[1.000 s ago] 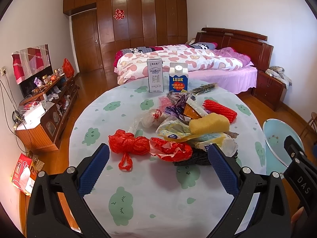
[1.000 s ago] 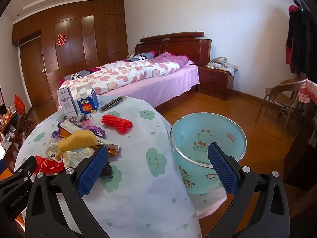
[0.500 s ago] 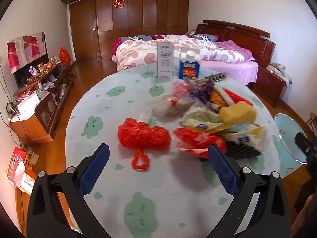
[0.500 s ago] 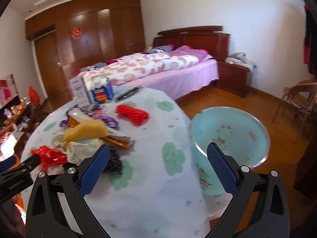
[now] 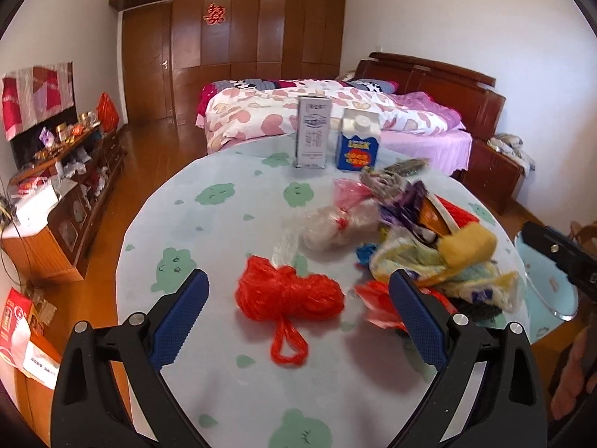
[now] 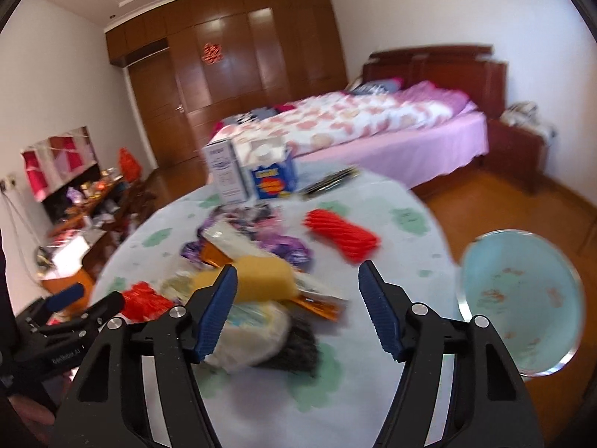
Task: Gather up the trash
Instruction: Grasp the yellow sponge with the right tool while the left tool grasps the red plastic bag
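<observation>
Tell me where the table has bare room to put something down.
The table is bare left of the red bag, from the near edge back to the grey carton. It is crowded on the right, around the trash pile.

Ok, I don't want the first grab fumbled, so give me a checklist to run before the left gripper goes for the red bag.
1. Left gripper open: ok, jaws wide apart with nothing between them.
2. Knotted red bag lined up between the left fingers: ok, roughly centred.
3. Red bag free of other trash: ok, it lies apart from the heap.
4. Right gripper empty: ok, open above the yellow sponge.
5. Blue bin ready to receive: ok, open beside the table.
6. Bin empty: cannot tell, the picture is blurred.
</observation>
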